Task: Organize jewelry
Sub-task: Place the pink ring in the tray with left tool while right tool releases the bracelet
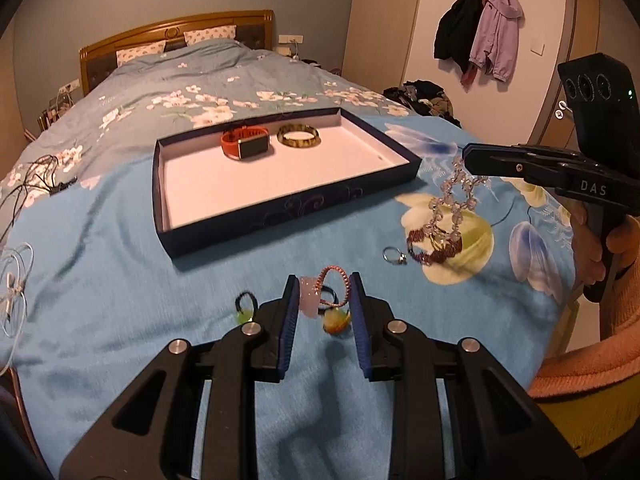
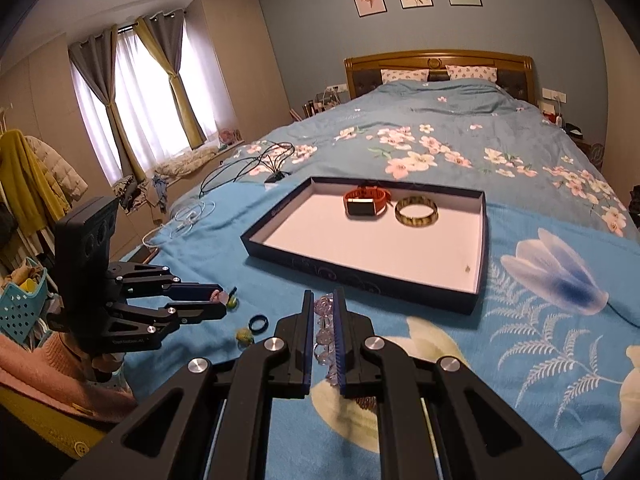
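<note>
A dark blue tray [image 1: 280, 205] [image 2: 362, 280] with a white floor lies on the bedspread. It holds an orange-strapped watch [image 1: 246, 145] [image 2: 366, 201] and an olive bangle [image 1: 299, 136] [image 2: 416, 212]. My left gripper [image 1: 324, 285] [image 2: 220, 299] is shut on a pink braided bracelet [image 1: 335, 276] and a pale pink band [image 1: 308, 296], lifted just above the bed. My right gripper [image 2: 323, 294] [image 1: 466, 157] is shut on a strand of clear lilac beads [image 2: 323, 336] [image 1: 456, 196]. The strand hangs down to dark purple beads [image 1: 436, 246] on the cover.
Loose on the bedspread are a silver ring [image 1: 394, 257], a yellow-orange pendant [image 1: 336, 322] [image 2: 244, 336], a dark ring [image 2: 262, 324] and a green charm [image 1: 244, 312] [image 2: 231, 301]. Black cables [image 1: 36, 176] [image 2: 256, 160] and a white cable [image 1: 12, 280] lie left of the tray.
</note>
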### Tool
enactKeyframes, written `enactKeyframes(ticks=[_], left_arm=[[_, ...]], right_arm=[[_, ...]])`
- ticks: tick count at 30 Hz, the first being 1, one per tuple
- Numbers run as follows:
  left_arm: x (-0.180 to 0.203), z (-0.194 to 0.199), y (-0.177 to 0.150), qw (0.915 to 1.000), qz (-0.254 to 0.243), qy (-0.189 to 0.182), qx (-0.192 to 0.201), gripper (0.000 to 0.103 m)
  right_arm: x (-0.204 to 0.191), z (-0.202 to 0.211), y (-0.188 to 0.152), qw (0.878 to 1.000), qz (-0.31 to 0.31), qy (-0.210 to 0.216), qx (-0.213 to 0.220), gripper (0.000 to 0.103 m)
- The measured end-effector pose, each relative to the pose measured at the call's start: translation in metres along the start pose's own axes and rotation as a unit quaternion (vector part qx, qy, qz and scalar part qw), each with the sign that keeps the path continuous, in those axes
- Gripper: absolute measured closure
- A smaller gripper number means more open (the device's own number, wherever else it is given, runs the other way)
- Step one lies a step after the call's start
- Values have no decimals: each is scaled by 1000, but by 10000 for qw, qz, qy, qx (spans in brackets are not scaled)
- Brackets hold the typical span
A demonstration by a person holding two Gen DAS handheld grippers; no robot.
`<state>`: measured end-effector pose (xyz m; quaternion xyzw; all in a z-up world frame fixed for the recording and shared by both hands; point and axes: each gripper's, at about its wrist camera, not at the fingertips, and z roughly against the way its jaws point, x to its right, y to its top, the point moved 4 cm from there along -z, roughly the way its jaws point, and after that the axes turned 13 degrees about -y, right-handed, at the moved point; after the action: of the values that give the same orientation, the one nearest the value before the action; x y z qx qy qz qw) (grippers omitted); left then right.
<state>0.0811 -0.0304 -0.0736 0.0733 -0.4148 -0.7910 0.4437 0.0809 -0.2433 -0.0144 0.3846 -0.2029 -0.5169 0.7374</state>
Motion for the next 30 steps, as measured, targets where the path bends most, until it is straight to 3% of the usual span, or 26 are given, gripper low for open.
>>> enactKeyframes(ticks=[17,30], left_arm=[[-5,6,34,9986,-261,344,320,78],[-30,-3,72,9967,-245,575,525,78]], right_arm=[[4,-3,35,9995,51,-63,307,95],[14,-31,73,9989,-13,-162,437,95]])
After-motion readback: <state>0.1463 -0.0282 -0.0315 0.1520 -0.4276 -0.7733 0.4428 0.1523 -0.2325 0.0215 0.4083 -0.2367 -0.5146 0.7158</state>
